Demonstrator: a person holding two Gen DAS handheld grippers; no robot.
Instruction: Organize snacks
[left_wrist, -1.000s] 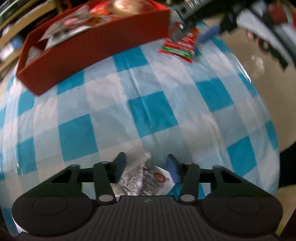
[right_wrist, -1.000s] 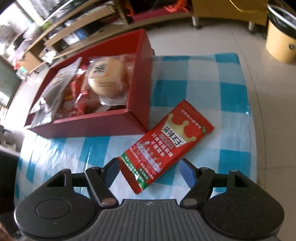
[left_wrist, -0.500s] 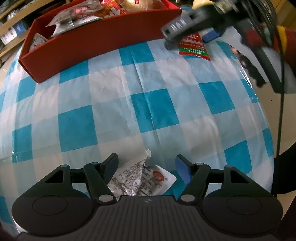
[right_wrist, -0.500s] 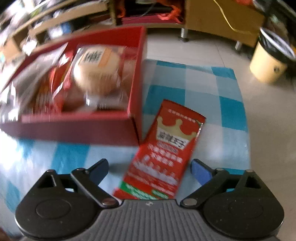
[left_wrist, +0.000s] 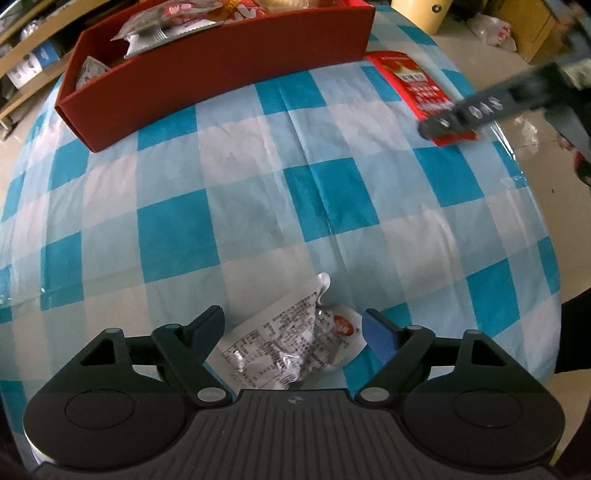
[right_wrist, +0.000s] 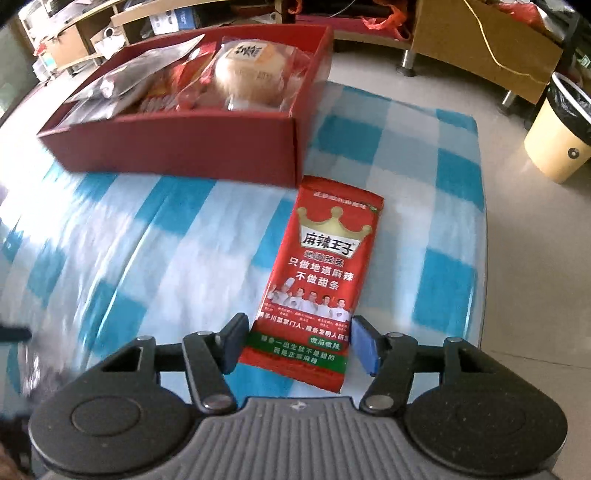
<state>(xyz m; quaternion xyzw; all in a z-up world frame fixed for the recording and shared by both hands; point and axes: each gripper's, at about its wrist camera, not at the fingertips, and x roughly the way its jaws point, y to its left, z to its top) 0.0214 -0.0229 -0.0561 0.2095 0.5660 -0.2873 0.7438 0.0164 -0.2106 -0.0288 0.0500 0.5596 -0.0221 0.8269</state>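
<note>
Right gripper (right_wrist: 297, 341): fingers spread, nothing clamped. The red snack packet (right_wrist: 325, 280) lies flat on the bench (right_wrist: 417, 229), its near end sitting between my two fingers, blue pads to either side of it with a sliver of gap each way. Long axis runs straight ahead along my fingers, toward the corner of the red box (right_wrist: 207, 147); the far end of the packet stops just short of that corner, possibly touching it. So the packet's narrow width is what I span. Judgement: closing here should pinch it across the short side near the bottom seam.

Left gripper (left_wrist: 293, 328): fingers also released, holding nothing. The crumpled silver-white sachet (left_wrist: 291, 350) rests on the bench between them, skewed, its twisted tip pointing ahead and slightly right. The box is well away from this hand, across the checked cloth.

Which hand is nearer the box: the right. Its packet is the one beside the box, so I judge the right-hand pick comes first, then a short lift over the wall. Risk: the flat film may slip or buckle under the pinch.
</note>
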